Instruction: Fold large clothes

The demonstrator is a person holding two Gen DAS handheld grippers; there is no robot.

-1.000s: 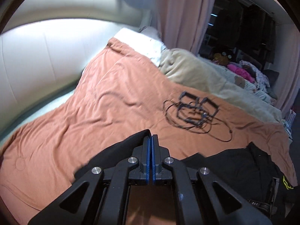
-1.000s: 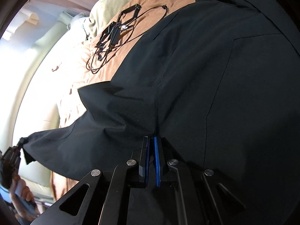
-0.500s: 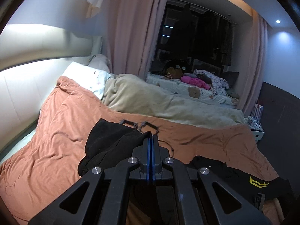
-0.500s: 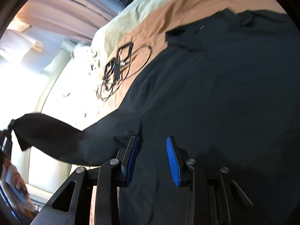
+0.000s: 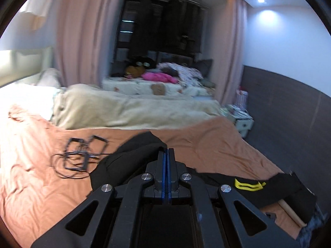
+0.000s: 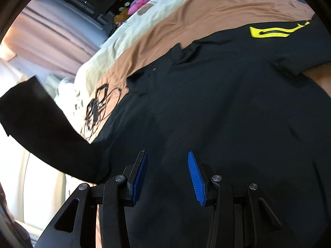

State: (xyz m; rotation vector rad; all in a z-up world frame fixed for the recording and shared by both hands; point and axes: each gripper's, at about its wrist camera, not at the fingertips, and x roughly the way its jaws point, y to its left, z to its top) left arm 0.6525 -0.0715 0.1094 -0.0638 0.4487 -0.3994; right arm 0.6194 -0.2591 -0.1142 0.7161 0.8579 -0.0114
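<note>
A big black shirt (image 6: 227, 103) lies spread out on the orange blanket (image 6: 206, 10) of the bed. It has a yellow mark (image 6: 275, 31) on one sleeve, over by the far edge of the bed.

The left gripper (image 5: 166, 155) has its blue fingers pressed tight together, and black cloth of the shirt bunches right at their tips. It has the other sleeve pinched and lifted off the bed. In the right view that sleeve (image 6: 41, 128) stretches out to the left in the air (its end goes out of the picture).

The right gripper (image 6: 167, 177) hangs over the body of the shirt. Its blue fingers (image 6: 195, 177) stand apart with a clear gap, and they have just been opening. Nothing is gripped between them; the shirt only lies below.

A tangle of black cords (image 5: 82, 157) sits on the blanket just beside the shirt. Behind it is a pale folded quilt (image 5: 128, 107). Farther back there are pink curtains (image 5: 86, 31) and a pile of toys and clothes (image 5: 161, 74), a bit blurry.
</note>
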